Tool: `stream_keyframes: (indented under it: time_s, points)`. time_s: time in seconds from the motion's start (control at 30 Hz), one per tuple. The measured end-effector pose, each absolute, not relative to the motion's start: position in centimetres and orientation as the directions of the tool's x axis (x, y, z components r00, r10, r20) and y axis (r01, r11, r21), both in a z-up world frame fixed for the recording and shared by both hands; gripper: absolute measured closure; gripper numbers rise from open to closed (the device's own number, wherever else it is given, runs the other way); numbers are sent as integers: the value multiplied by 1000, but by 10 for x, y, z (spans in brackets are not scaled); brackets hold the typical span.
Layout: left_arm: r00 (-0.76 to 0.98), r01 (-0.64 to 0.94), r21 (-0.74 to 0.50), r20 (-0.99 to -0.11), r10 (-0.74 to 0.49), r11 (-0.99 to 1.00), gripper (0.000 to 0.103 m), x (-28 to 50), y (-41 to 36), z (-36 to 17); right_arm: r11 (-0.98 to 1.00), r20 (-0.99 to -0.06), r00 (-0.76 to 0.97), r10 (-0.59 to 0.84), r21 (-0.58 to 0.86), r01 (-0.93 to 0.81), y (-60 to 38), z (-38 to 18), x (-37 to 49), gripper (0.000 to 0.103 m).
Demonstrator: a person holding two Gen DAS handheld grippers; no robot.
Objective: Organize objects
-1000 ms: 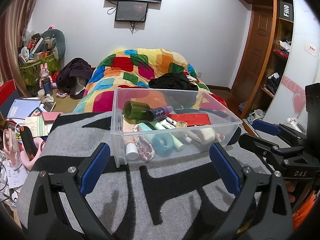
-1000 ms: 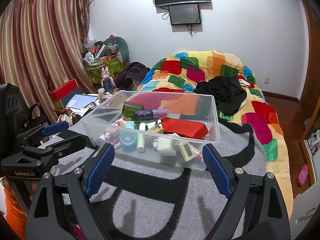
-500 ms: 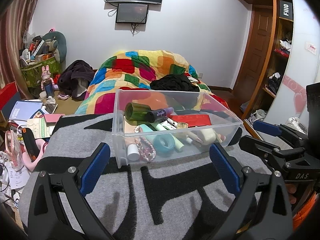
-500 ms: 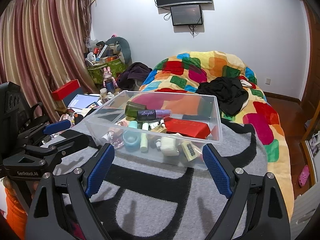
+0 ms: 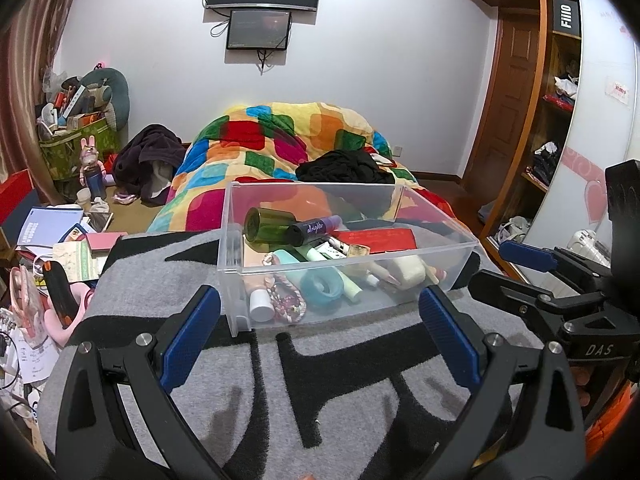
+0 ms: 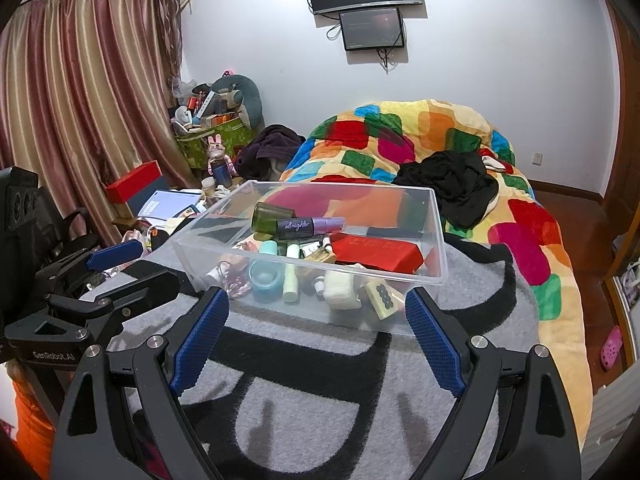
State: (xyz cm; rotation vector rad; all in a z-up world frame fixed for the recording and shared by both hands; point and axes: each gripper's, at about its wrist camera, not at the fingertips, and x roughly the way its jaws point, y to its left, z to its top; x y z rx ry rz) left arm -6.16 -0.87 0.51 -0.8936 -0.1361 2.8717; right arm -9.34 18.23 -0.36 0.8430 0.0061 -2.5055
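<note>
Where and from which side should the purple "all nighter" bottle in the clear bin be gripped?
Grip the purple bottle across its round body near the middle, coming from above. It lies on its side on top of the pile in the clear bin, partly resting on the green bottle, so the bin's walls block a side approach.

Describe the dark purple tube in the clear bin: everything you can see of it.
The dark purple tube is a slim cylinder with a black body, a lilac cap end and pale script lettering that looks like "all nighter". It looks like glossy plastic. It lies on its side atop the pile inside the clear bin, its black end resting against the green bottle, the cap pointing toward the red box. Neither tongs touch it.
</note>
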Motion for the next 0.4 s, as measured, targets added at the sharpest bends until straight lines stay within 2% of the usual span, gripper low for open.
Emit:
stream_keyframes:
  time_s: [0.4]
  points:
    - [-817, -95, -126, -557, 150, -988, 2, -62, -7, 5, -878, -568, -688, -451, 148, 454, 183, -4, -94, 14]
